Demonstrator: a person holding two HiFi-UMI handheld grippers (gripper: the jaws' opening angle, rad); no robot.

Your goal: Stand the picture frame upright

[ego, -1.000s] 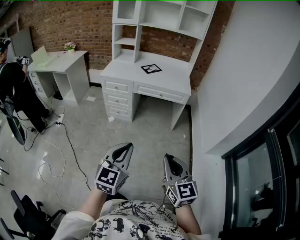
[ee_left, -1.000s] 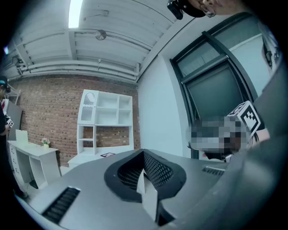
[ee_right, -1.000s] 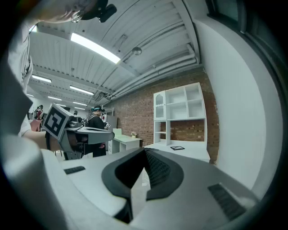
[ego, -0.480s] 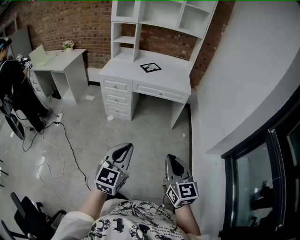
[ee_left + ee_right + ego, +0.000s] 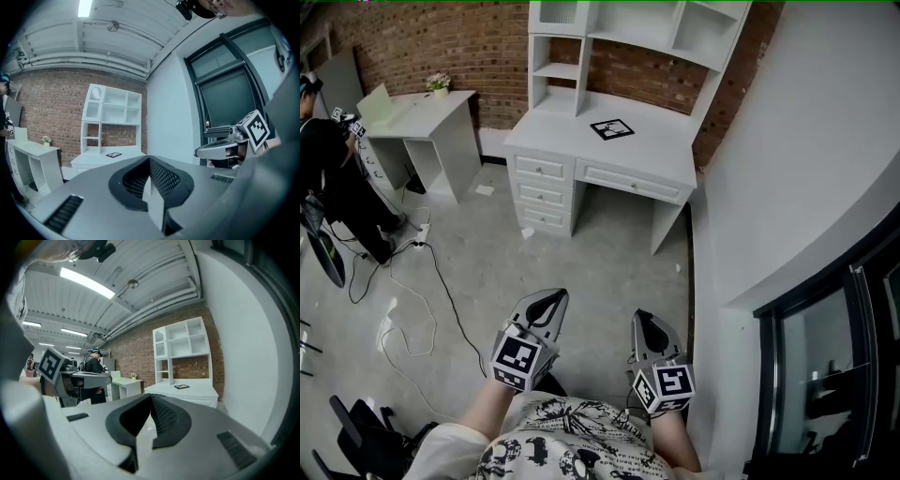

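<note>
the picture frame lies flat on the white counter, right of its middle and just in front of the shelf unit standing along the counter's back edge. well apart from the counter, over the grey floor, the left tongs and right tongs hang side by side. both are closed on nothing and point toward the counter.

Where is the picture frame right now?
In the head view, upper centre: the picture frame lies flat on the white desk, near its middle, in front of the shelves.
</note>
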